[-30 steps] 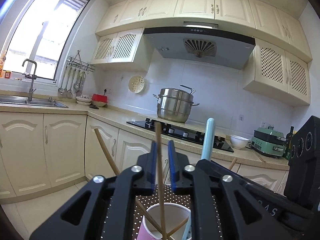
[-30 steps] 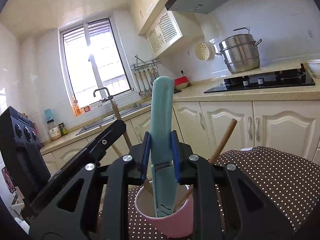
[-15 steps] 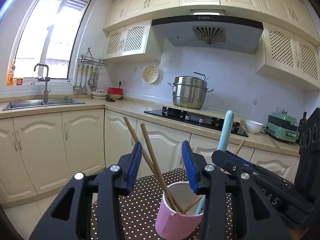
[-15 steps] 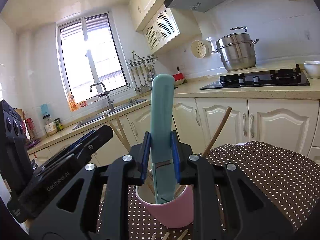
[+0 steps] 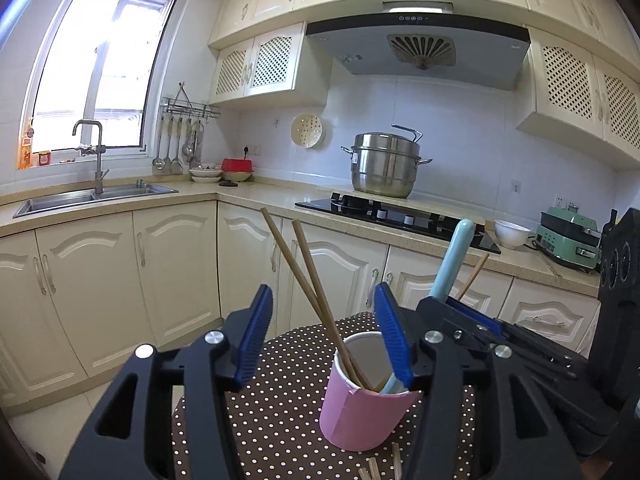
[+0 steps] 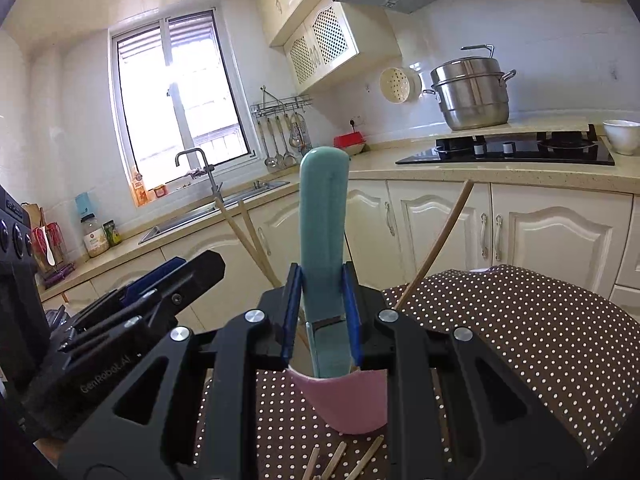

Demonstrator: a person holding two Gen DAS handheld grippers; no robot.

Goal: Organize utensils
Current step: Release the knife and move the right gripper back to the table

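- The pink cup (image 5: 362,404) stands upright on the dotted cloth (image 6: 520,332) of the bench. It holds two leaning chopsticks (image 5: 308,276), a third stick (image 6: 436,250) slanting the other way, and the teal knife (image 6: 324,216).
- The right tongs (image 6: 322,316) grip the teal knife at the base of its handle, blade down inside the cup.
- The left tongs (image 5: 326,344) have just been opening; their pads stand apart with the chopsticks between them, untouched.
- The knife looks stiff and smooth-handled, probably light; the low hold near the blade suits a straight lowering.
- The cup seems thin and light, so a sideways push could tip it.
- More sticks (image 6: 340,460) lie flat on the cloth before the cup; being thin and rigid, they are likely best pinched mid-length.
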